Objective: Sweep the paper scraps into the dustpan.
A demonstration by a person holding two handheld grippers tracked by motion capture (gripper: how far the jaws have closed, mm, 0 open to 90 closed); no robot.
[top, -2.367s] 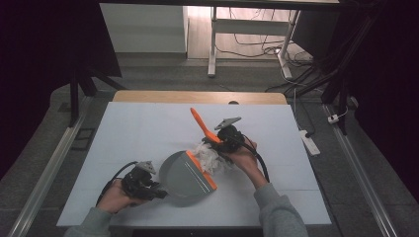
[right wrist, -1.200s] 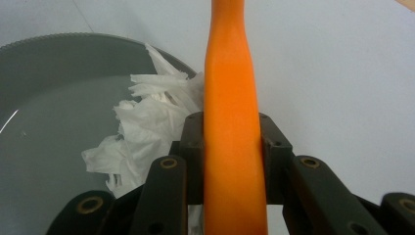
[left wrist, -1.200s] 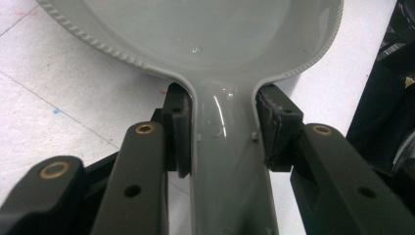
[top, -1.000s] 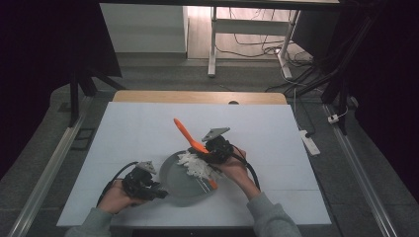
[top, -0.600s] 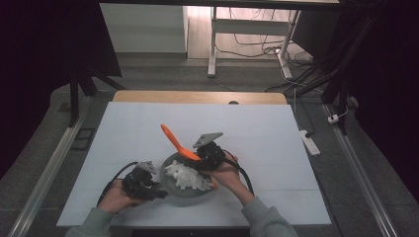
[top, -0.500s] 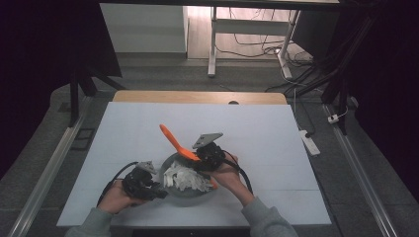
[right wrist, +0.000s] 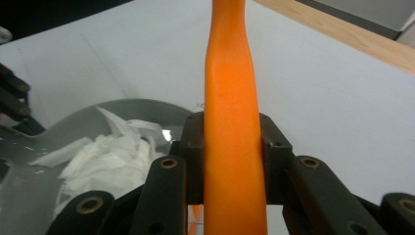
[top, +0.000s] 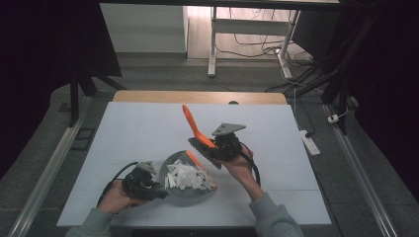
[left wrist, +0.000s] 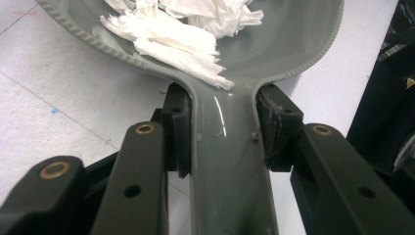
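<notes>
A grey dustpan [top: 174, 161] with an orange lip lies at the table's near middle and holds a heap of white paper scraps [top: 185, 177]. My left gripper [top: 159, 189] is shut on the dustpan handle [left wrist: 227, 161], pads pressed on both its sides, and the paper scraps [left wrist: 166, 34] lie just ahead. My right gripper [top: 217, 150] is shut on an orange brush [top: 190, 121], held just above the pan's far right rim with the handle slanting up and away. In the right gripper view the brush handle [right wrist: 230, 88] runs between the jaws, with the dustpan [right wrist: 73, 127] below left.
The white table top [top: 138, 133] ends in a wooden far edge [top: 197, 97]. A power strip [top: 309, 140] lies on the floor to the right. Metal rails [top: 49, 168] run along both sides, and desk legs and cables stand beyond.
The right gripper swept the brush leftward over the pan, pushing scraps in, then lifted it up and back to the right. The left gripper and the dustpan stayed put.
</notes>
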